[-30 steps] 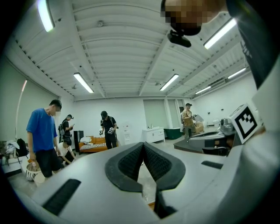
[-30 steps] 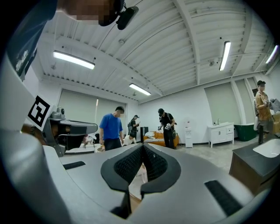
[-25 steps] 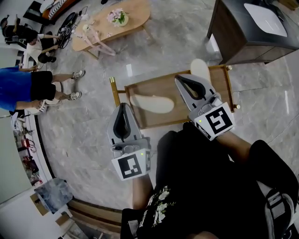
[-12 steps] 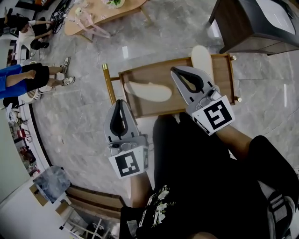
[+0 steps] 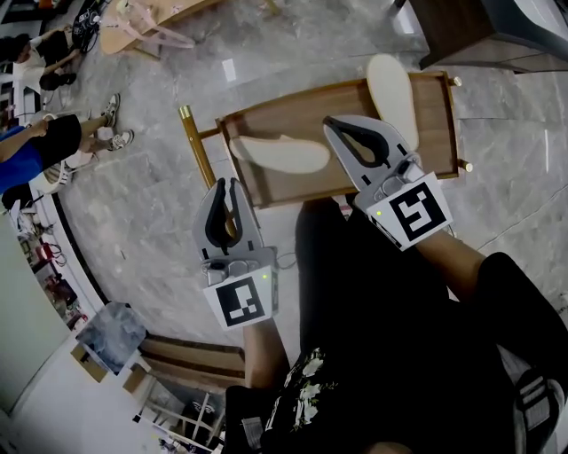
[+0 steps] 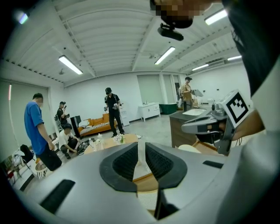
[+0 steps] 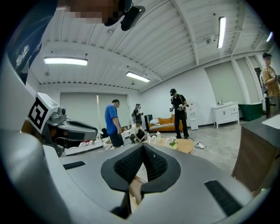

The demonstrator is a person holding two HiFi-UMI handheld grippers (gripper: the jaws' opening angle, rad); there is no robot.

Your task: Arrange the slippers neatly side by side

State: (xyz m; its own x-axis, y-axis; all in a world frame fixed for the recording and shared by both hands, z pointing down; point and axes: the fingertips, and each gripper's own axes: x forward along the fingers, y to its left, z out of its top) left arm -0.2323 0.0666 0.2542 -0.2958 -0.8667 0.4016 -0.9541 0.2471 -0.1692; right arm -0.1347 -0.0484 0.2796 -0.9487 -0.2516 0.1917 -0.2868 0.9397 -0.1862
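Note:
Two cream slippers lie on a low wooden rack (image 5: 346, 97). One slipper (image 5: 282, 154) lies crosswise at the rack's left. The other slipper (image 5: 391, 84) points away at the back right, far from the first. My left gripper (image 5: 229, 184) hovers at the rack's near left corner, just short of the crosswise slipper; its jaws are opening, a narrow gap shows, and nothing is between them (image 6: 141, 144). My right gripper (image 5: 331, 122) hangs over the rack's middle between the two slippers, shut and empty (image 7: 142, 146).
Grey marble floor surrounds the rack. A dark cabinet (image 5: 479, 27) stands at the back right and a wooden coffee table (image 5: 142, 18) at the back left. Several people (image 5: 44, 142) are at the left. A box (image 5: 111, 337) sits near left.
My left gripper has moved forward to the rack's near left corner and its jaws have parted slightly. The right gripper stays shut over the rack. The head view has shifted nearer.

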